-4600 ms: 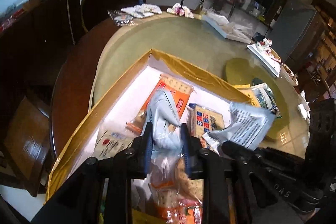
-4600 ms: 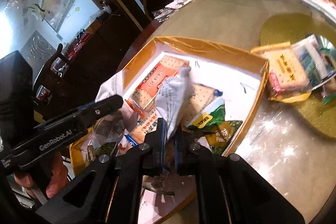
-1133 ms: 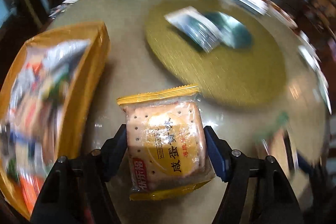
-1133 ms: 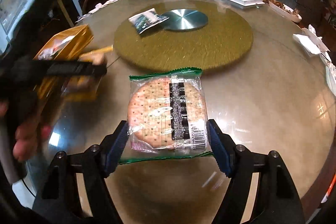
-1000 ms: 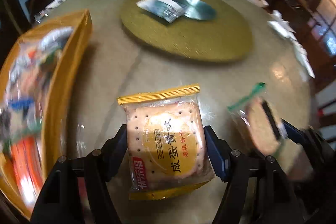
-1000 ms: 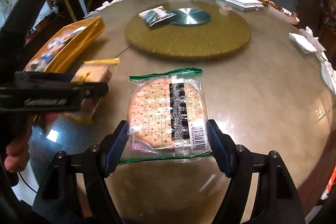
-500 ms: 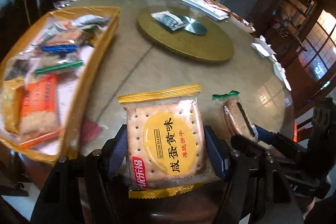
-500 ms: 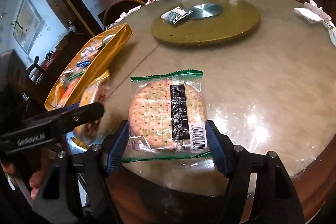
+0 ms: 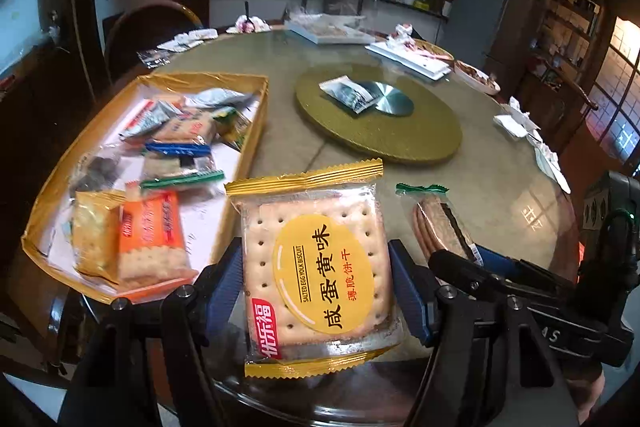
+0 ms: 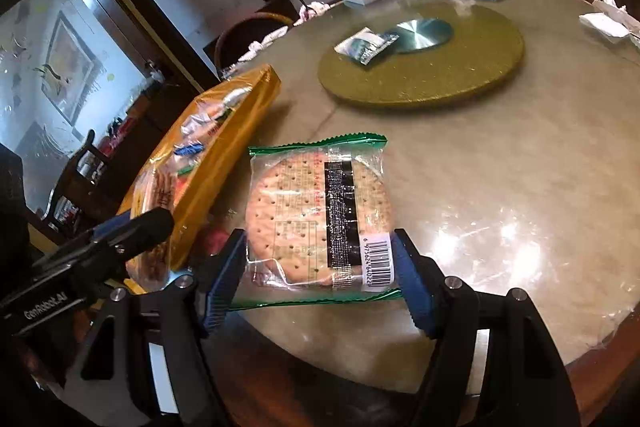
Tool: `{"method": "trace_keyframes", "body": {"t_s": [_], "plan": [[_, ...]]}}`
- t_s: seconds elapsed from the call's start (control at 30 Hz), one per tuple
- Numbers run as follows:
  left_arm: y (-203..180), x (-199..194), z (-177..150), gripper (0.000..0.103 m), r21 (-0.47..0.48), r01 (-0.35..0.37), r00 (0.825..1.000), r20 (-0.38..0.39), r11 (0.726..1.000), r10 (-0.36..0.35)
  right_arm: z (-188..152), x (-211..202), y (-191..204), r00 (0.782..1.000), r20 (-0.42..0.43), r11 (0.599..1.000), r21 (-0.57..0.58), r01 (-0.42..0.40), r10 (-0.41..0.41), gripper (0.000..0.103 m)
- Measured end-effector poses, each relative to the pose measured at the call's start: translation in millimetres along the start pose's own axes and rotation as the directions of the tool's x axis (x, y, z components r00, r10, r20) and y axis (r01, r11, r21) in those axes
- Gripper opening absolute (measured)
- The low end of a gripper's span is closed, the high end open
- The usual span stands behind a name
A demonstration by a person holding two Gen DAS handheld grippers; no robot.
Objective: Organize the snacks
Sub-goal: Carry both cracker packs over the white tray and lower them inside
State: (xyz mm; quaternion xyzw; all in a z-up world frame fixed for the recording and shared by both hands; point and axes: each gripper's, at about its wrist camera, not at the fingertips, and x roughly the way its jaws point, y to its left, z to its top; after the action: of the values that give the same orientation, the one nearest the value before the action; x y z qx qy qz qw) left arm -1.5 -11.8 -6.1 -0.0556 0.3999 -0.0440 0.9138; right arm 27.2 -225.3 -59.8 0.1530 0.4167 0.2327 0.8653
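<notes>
My left gripper [image 9: 316,281] is shut on a yellow salted egg yolk biscuit pack [image 9: 314,263], held above the table's near edge. My right gripper [image 10: 320,267] is shut on a green-edged round cracker pack [image 10: 320,219]; that pack also shows in the left wrist view [image 9: 438,227] to the right of the yellow pack. A yellow-rimmed snack box [image 9: 256,131] lies to the left with several packs inside; it also shows in the right wrist view [image 10: 236,131]. A dark snack pack [image 9: 350,93] lies on the gold turntable [image 9: 400,135].
The round glass-topped table [image 10: 500,187] carries white trays [image 9: 408,57], tissues [image 9: 516,123] and dishes at the far side and right. A chair [image 9: 140,31] stands behind the box. The left gripper's body [image 10: 92,255] sits at the left of the right wrist view.
Both grippers have drawn back toward the table's near edge with their packs. The snack box has come into fuller view at the left.
</notes>
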Motion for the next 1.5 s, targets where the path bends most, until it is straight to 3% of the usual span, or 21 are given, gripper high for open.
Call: {"method": "trace_keyframes", "body": {"t_s": [0.17, 0.3, 0.5, 0.63, 0.67, 0.77, 0.87, 1.2, 1.4, 1.5], "plan": [[8.9, -5.0, 1.7, 0.07, -0.004, -0.033, 0.999, 0.029, 0.999, 0.033, 2.3, 4.0, 16.3, 0.999, 0.001, 0.999, -0.018, -0.034, 0.034, 0.072], [20.3, -11.5, 4.8, 0.07, 0.005, -0.103, 0.993, 0.059, 0.995, 0.102, 8.3, 3.8, 34.9, 0.998, 0.005, 0.996, -0.055, -0.066, 0.066, 0.072], [47.3, -18.7, 11.9, 0.07, -0.041, -0.132, 0.987, 0.082, 0.99, 0.135, 21.2, 14.1, 64.1, 0.994, 0.006, 0.988, -0.107, -0.109, 0.11, 0.072], [81.7, -27.7, 18.0, 0.07, -0.11, -0.07, 0.994, 0.081, 0.991, 0.08, 28.5, 25.8, 84.7, 0.989, 0.002, 0.981, -0.125, -0.149, 0.151, 0.072], [91.7, -30.9, 19.7, 0.07, -0.128, -0.075, 0.992, 0.096, 0.989, 0.087, 29.8, 28.0, 89.1, 0.987, 0.0, 0.978, -0.134, -0.157, 0.159, 0.072], [122.7, -29.2, 27.9, 0.07, -0.173, -0.182, 0.971, 0.126, 0.968, 0.205, 37.1, 41.1, 106.2, 0.986, -0.007, 0.97, -0.175, -0.168, 0.169, 0.072], [142.4, -18.6, 34.5, 0.07, -0.212, -0.178, 0.975, 0.095, 0.961, 0.202, 45.4, 61.5, 118.3, 0.983, -0.03, 0.966, -0.183, -0.181, 0.179, 0.072], [185.5, 20.6, 76.0, 0.07, -0.23, -0.183, 0.977, 0.066, 0.956, 0.203, 107.8, 142.1, 154.7, 0.989, -0.107, 0.962, -0.243, -0.122, 0.099, 0.072], [211.3, 61.7, 97.2, 0.07, -0.242, -0.176, 0.984, -0.045, 0.954, 0.171, 138.9, 197.5, 164.2, 0.989, -0.149, 0.954, -0.293, -0.059, 0.015, 0.072], [207.5, 76.9, 95.3, 0.069, -0.189, -0.197, 0.979, -0.081, 0.962, 0.185, 142.6, 219.2, 167.4, 0.985, -0.174, 0.951, -0.308, -0.036, -0.019, 0.074]]}}
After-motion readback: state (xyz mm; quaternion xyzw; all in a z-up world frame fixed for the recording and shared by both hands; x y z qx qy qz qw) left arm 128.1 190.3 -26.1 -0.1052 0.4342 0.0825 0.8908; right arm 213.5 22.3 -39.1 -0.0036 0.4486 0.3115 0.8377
